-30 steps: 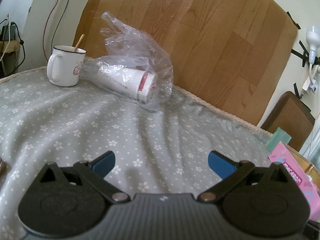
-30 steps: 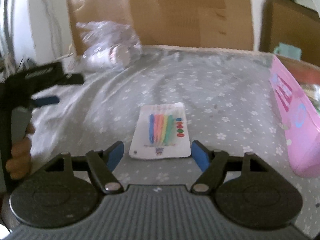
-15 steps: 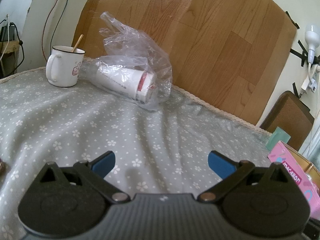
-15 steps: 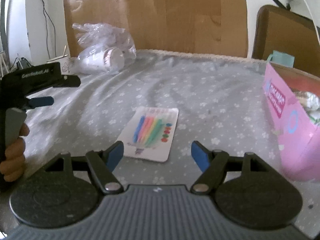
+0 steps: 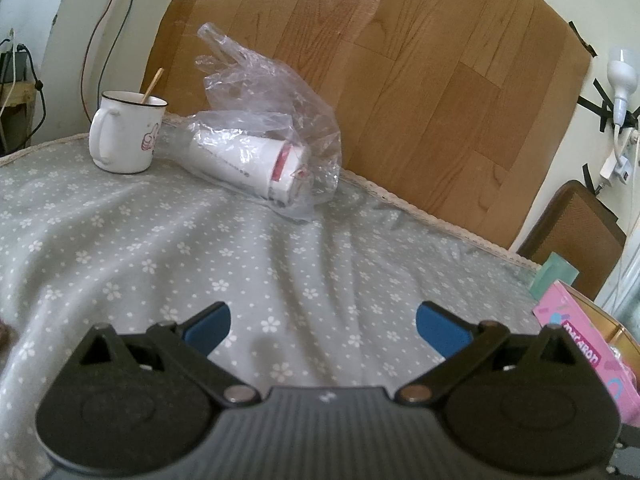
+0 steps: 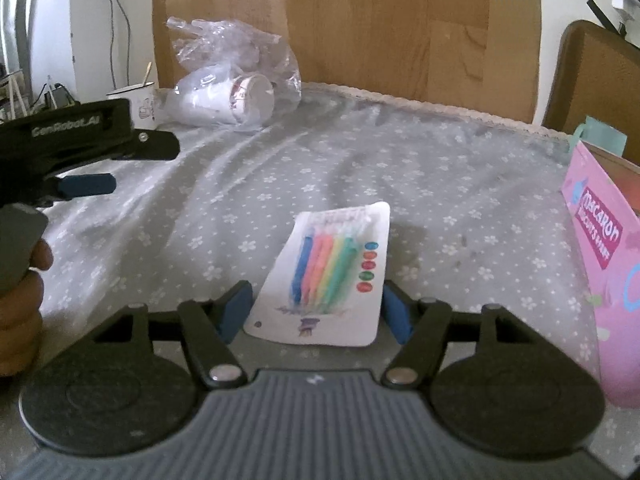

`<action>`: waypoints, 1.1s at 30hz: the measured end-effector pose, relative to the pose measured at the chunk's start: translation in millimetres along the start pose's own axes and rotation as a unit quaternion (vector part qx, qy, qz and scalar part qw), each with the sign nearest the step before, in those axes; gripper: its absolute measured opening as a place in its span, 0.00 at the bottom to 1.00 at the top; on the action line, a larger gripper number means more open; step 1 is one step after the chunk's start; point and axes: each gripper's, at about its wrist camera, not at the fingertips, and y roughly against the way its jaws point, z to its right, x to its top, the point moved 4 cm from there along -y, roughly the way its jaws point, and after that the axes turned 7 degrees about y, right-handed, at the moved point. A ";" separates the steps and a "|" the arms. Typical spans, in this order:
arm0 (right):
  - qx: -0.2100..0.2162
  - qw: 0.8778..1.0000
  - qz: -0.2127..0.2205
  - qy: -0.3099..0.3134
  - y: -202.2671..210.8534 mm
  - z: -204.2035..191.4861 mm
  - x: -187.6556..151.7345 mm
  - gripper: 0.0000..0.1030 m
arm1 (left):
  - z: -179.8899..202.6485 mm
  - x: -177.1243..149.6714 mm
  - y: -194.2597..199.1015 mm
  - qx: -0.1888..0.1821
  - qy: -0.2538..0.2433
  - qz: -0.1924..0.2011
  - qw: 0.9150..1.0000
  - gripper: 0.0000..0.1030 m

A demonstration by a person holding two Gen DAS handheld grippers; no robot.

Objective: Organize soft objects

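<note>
- right gripper [image 6: 316, 312] spread wide, low over the grey flowered cloth [image 6: 360, 168], blue pads [image 6: 238, 310] either side of the near end of the card pack of coloured strips [image 6: 332, 276], not quite touching it as far as can be told
- card pack lying flat on the cloth, near edge between the pads, long side running toward 12 o'clock with a slight lean to 1
- left gripper [image 5: 322, 326] spread wide too, nothing between its pads [image 5: 208, 326], only bare cloth beneath; seen from the right wrist at 9 o'clock [image 6: 86, 184], held in a hand [image 6: 20, 300]
- pink box [image 6: 604, 264] at 3 o'clock of the card pack, well apart, standing at the cloth's edge
- clear plastic bag [image 5: 272, 120] with a white cup [image 5: 248, 168] lying on its side inside, at 11 o'clock, far end of the cloth
- white mug [image 5: 124, 136] upright just beside the bag, at its 9 o'clock, a stick leaning in it
- wooden board [image 5: 420, 60] standing behind at 12 o'clock
</note>
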 end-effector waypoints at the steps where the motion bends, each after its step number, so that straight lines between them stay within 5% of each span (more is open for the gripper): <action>1: 0.001 1.000 0.001 0.004 1.0 -1.8 -0.3 0.69 | 0.3 -0.1 -0.1 0.000 0.000 0.000 1.000 1.00; 33: 0.003 1.000 0.006 0.008 22.4 -2.8 -16.2 0.71 | 3.4 -1.6 -2.9 -0.004 -0.026 -0.005 1.000 1.00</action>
